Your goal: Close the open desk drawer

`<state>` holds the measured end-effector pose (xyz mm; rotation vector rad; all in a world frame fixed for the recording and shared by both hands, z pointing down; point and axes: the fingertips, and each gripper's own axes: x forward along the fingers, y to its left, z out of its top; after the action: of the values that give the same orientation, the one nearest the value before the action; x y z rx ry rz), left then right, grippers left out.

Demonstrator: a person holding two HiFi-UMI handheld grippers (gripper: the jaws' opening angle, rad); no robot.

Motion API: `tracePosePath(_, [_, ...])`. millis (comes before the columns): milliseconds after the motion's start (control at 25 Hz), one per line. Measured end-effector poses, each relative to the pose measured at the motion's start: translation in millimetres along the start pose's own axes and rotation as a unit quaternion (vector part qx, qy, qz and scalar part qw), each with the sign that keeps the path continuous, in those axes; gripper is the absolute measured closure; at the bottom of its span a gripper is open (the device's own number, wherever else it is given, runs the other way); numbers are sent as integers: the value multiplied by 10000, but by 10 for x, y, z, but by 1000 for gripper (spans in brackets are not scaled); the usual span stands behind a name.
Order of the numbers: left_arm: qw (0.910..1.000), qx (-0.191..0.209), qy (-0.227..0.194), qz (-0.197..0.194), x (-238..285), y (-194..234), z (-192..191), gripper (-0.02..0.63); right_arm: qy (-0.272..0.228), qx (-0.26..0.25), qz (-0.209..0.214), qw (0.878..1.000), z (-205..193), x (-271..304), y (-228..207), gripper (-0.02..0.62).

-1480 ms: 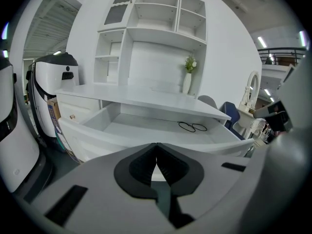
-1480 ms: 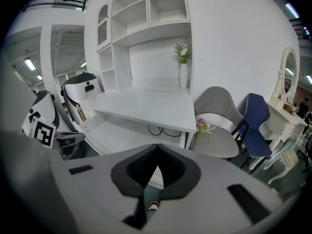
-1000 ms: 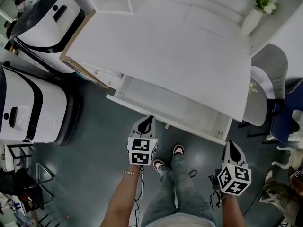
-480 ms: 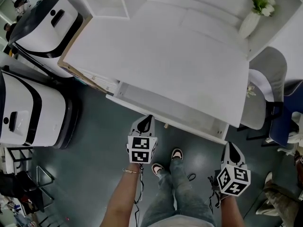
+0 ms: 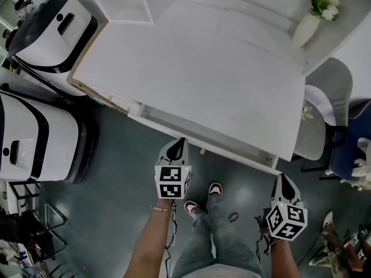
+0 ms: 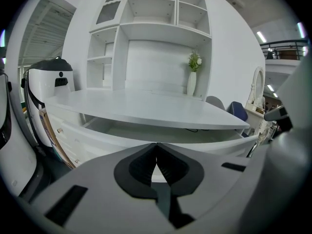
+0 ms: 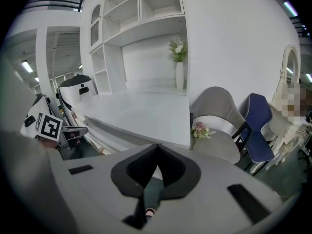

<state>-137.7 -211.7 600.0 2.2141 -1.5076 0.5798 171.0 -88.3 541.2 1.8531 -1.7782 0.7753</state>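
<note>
White tabletop (image 5: 197,68) overhangs the drawer (image 5: 226,145), which juts out only slightly. The left tool (image 5: 179,143), clenched on nothing, noses its front, apparently to push bluntly. The right tool (image 5: 283,183), likewise clenched and empty, hangs aside.

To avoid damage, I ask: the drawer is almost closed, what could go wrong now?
The shut left claw sits at the drawer front left of its knob, and the right claw is off to the side: a one-sided push may skew and jam it. The narrow tip may slip off the smooth front.
</note>
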Motion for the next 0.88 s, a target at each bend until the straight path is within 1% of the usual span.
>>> tracePosePath(400, [9998, -125, -124, 100, 177, -5, 123, 588, 50, -17, 4, 10000, 93, 138, -61, 589])
tracePosePath(880, [9996, -182, -206, 19, 338, -13, 228, 588, 72, -40, 12, 10000, 186, 253, -74, 589])
